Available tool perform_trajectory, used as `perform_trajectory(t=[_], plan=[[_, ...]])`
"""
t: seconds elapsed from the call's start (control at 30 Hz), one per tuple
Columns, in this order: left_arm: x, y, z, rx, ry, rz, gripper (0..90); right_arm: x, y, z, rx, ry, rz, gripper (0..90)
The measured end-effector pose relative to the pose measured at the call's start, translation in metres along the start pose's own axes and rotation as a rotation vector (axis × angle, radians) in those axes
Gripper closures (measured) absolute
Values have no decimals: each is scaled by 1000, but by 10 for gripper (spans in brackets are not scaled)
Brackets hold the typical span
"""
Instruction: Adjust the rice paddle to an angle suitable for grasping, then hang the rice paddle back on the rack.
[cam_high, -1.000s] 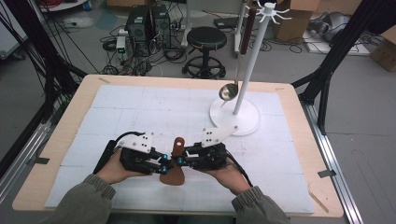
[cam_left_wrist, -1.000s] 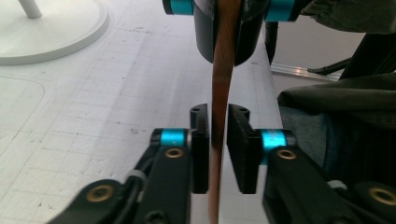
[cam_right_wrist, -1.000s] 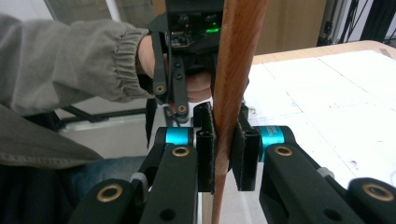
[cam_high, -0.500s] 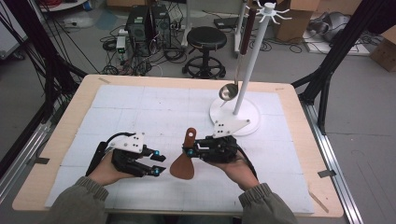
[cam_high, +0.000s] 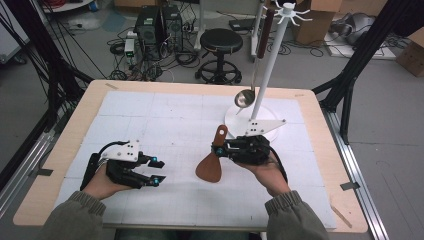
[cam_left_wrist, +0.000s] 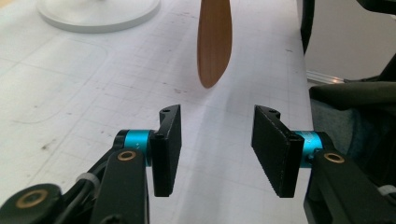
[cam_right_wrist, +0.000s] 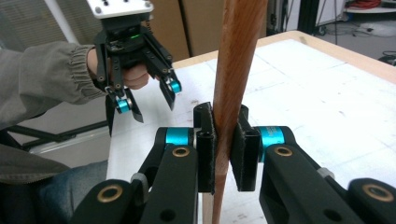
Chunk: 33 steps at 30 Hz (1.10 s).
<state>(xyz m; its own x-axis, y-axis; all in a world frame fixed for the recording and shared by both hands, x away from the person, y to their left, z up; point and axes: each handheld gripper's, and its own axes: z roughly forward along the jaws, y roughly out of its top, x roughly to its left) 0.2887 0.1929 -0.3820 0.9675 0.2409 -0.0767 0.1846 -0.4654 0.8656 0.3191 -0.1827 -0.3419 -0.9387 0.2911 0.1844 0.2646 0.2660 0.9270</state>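
High view: I found the right gripper (cam_high: 218, 148) pinching the wooden spatula (cam_high: 211, 162) by its handle, blade hanging just above the mat beside the white rack base (cam_high: 235, 117). The left gripper (cam_high: 158, 171) stood well apart, its jaws just opened.

Left gripper view: jaws were spread with nothing between them; the blade (cam_left_wrist: 214, 42) hung beyond.

Right gripper view: the pads clamped the handle (cam_right_wrist: 233, 70) flat on both faces. I judged the spatula light, stiff and smooth; a mid-handle grip suited it.

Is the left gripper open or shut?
Open: the left gripper fingers stand apart, nothing between them, having just been opening.
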Motion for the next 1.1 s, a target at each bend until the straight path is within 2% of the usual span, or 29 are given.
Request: perform_trajectory(t=[0.43, 0.6, 0.77, 1.1], plan=[[8, -12, -20, -23, 89, -43, 417, -18, 10, -22, -11, -56, 19, 825], [10, -16, -21, -20, 116, -62, 372, -23, 13, -27, 3, -65, 25, 826], [10, -19, -21, -24, 125, -85, 328, -28, 16, -30, 16, -63, 30, 825], [14, -21, -24, -29, 171, -101, 246, -32, 22, -38, 26, -92, 33, 825]])
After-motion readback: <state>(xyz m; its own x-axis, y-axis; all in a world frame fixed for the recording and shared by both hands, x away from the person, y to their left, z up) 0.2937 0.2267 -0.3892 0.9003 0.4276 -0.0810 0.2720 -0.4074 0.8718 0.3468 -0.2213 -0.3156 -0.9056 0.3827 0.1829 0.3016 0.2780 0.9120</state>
